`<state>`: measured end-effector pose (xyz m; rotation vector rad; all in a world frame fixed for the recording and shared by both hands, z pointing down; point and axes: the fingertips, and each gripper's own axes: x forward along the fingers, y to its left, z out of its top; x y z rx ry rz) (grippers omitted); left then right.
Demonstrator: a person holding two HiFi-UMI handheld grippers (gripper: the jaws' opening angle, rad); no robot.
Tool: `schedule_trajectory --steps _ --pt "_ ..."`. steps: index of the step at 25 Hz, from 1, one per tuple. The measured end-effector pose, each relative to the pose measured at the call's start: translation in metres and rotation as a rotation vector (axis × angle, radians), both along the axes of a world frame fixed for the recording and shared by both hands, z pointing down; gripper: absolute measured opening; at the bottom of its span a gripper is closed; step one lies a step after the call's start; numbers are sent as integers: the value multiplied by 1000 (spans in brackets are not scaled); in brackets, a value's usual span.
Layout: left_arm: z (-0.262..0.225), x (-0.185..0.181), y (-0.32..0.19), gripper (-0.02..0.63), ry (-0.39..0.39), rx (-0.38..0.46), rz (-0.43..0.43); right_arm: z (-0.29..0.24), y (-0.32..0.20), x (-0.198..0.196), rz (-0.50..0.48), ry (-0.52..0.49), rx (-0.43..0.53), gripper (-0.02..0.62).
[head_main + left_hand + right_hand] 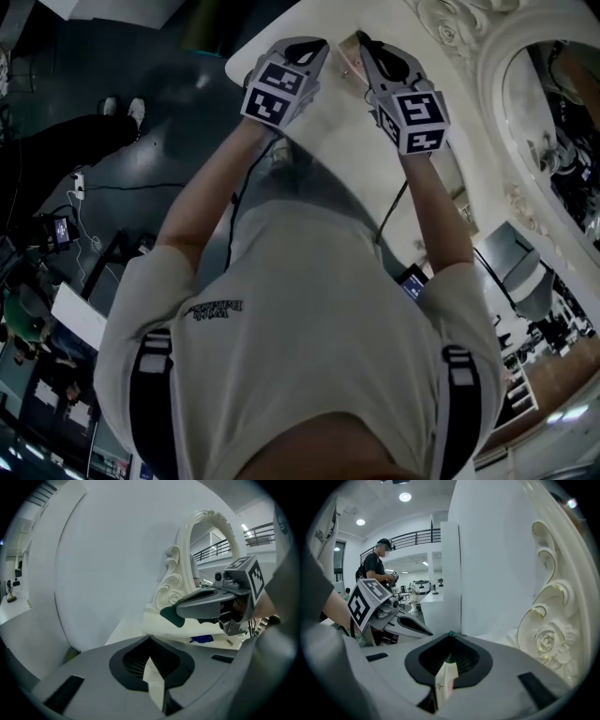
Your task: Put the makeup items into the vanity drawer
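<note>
Head view: left hand-held gripper [309, 45], right hand-held gripper [366, 42] both clenched, empty; I fear right one clipping mirror frame [469, 33] beside it.

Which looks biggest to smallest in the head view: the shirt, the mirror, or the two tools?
1. shirt, largest, though nearest the camera
2. mirror
3. left tool and right tool, alike
</note>
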<state>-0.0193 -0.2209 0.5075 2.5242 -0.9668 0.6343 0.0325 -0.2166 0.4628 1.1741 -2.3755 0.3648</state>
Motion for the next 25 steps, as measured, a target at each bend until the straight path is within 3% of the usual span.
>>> schedule_trajectory --steps 13,25 --pt "75 10 9 14 -51 -127 33 91 4 5 -2 112 -200 21" --pt "82 5 16 14 -55 -152 31 114 10 2 -3 148 -280 55"
